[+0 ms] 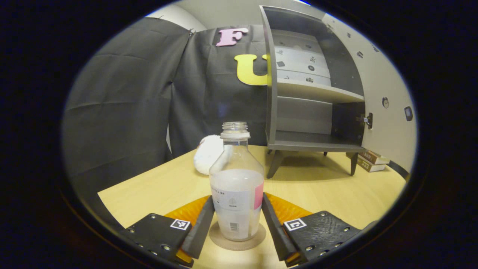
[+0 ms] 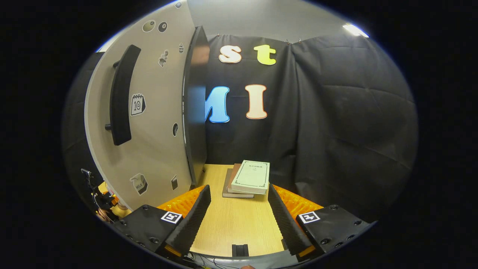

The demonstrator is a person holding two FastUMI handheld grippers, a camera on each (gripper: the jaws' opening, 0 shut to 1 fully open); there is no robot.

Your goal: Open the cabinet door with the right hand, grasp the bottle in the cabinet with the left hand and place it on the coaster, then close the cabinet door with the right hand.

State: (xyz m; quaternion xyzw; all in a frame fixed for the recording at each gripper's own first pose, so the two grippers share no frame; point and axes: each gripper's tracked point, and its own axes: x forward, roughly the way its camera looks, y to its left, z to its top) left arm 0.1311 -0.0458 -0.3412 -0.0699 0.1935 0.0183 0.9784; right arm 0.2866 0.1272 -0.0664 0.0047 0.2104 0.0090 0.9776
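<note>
A clear, capless bottle [image 1: 236,186] with white liquid and a label stands upright on a round brown coaster [image 1: 237,239] on the wooden table. My left gripper [image 1: 237,209] is shut on it, one finger pressing each side of its lower body. Behind it the grey cabinet [image 1: 298,142] stands open with bare shelves, and its door [image 1: 384,93] is swung out to the right. In the right gripper view the open door [image 2: 157,112] stands at the left with its long black handle [image 2: 121,95]. My right gripper [image 2: 237,209] is open over bare table, just right of the door's edge.
A white fluffy ball [image 1: 207,154] lies on the table behind the bottle. Stacked books [image 2: 248,179] lie ahead of the right gripper near the cloth wall, and books [image 1: 369,160] also lie beside the cabinet's right leg. A person's hand [image 2: 106,203] is low at the left.
</note>
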